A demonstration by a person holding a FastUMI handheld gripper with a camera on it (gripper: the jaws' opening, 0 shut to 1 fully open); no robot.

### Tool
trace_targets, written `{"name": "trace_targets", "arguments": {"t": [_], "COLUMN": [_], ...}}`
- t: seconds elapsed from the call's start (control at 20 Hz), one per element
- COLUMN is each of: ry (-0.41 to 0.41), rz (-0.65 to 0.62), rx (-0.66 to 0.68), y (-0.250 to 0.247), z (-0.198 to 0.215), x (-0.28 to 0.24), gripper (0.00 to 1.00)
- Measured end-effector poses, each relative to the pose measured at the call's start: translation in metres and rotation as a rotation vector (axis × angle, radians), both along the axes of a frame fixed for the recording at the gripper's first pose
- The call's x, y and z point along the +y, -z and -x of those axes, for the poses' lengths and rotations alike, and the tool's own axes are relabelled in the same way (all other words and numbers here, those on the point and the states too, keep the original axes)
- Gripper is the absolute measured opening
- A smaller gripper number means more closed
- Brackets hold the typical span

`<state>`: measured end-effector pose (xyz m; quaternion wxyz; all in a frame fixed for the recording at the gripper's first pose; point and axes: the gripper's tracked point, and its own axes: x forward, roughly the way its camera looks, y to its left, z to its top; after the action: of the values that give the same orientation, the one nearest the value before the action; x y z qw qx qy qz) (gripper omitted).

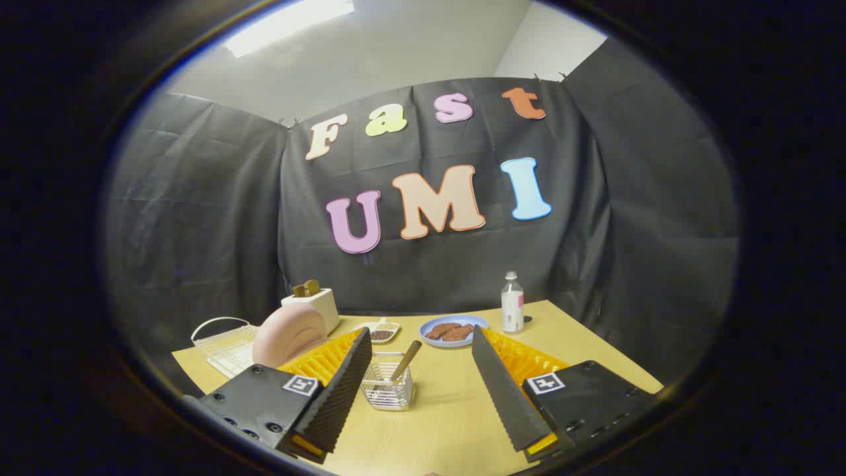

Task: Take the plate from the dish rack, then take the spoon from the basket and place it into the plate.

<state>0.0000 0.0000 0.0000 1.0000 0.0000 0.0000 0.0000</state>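
We see a big light wooden table (449, 423) in front of us. Our gripper (423, 390) hangs above it with its jaws wide apart, and nothing is between them.

Next in size is the white wire dish rack (225, 344), far off to the left beyond the left finger. The round pink plate (289, 334) stands on its edge in that rack, so it has not been taken out. We think the first step is the one in hand: go and get the plate.

Behind the plate sits a white toaster with brown toast (310, 301) in it. A flat blue dish with brown food (453, 330) lies beyond the fingers, and a clear plastic bottle with a white cap (512, 303) stands just beside it. A small white dish with dark bits (382, 332) lies between the blue dish and the toaster.

Just ahead of the fingers, near the left one, is the small wire basket (388, 382). The wooden-handled spoon (404, 362) leans in it with the handle sticking up.

For the next move we would have to turn left, reach past the basket, and close on the rim of the plate. The plate is thin and upright, so the fingers must line up with its edge. The spoon comes after that.
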Motion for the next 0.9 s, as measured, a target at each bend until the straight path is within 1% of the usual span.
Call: {"name": "trace_targets", "arguments": {"t": [0.9], "ry": [0.008], "rz": [0.008], "rx": [0.005], "y": [0.0009], "z": [0.0011], "x": [0.0006], "gripper": [0.97]}}
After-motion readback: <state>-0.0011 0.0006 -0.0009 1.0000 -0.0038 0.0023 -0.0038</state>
